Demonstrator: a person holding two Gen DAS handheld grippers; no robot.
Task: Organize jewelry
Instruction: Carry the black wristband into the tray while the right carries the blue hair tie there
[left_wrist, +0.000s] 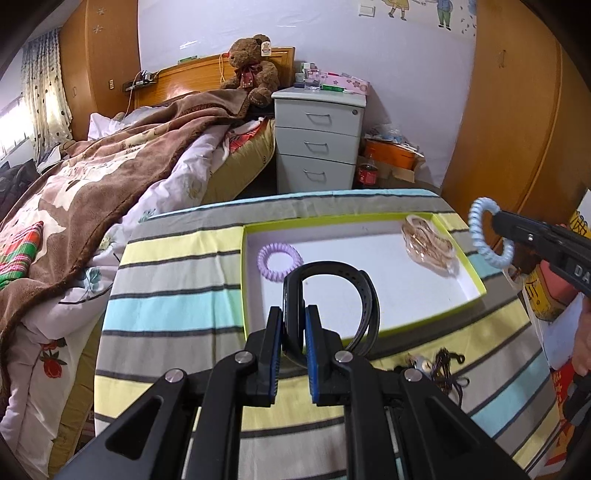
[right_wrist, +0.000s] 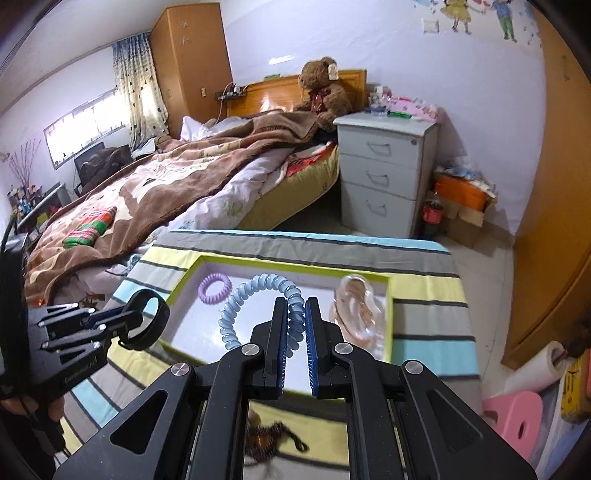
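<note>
My left gripper (left_wrist: 293, 314) is shut on a black wristband (left_wrist: 364, 291) and holds it above the near edge of a shallow green-rimmed tray (left_wrist: 467, 260). My right gripper (right_wrist: 296, 306) is shut on a light blue spiral hair tie (right_wrist: 255, 291), held above the tray (right_wrist: 389, 321). In the tray lie a purple spiral hair tie (left_wrist: 279, 260) at its left and a clear bag with gold chains (left_wrist: 428, 243) at its right. A dark beaded necklace (left_wrist: 445, 369) lies on the striped cloth in front of the tray.
The striped cloth (left_wrist: 173, 310) covers a small table beside a bed (left_wrist: 92, 184). A grey drawer unit (left_wrist: 317, 140) stands behind the table. A pink stool (right_wrist: 517, 417) and a paper roll (right_wrist: 535, 369) are on the floor at the right.
</note>
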